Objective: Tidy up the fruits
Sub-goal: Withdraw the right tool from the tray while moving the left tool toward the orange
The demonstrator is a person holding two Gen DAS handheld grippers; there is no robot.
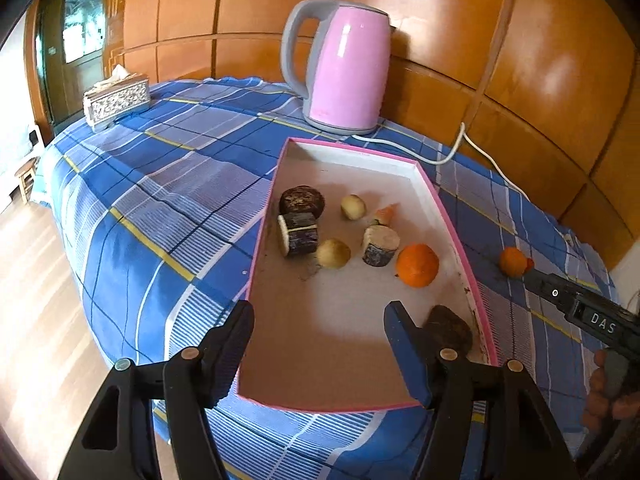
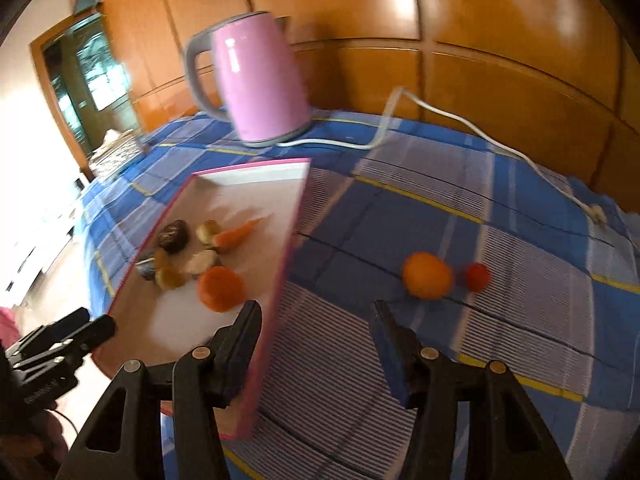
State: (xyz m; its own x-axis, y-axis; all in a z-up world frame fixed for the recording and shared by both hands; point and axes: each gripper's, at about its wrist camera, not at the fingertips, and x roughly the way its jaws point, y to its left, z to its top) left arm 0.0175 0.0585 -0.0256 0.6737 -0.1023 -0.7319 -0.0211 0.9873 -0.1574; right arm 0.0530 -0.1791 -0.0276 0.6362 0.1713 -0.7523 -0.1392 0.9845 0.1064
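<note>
A pink-rimmed white tray lies on the blue checked cloth. In it are an orange, two pale fruits, a carrot piece, dark and bark-covered chunks and a brown lump. My left gripper hangs open over the tray's near end with nothing between its fingers. My right gripper is open and empty above the cloth, just right of the tray's rim. Ahead of it, a second orange and a small red fruit sit on the cloth.
A pink kettle stands behind the tray, and its white cord trails right across the cloth. A tissue box sits at the far left corner. The table drops off to the wooden floor on the left. Wood panels back it.
</note>
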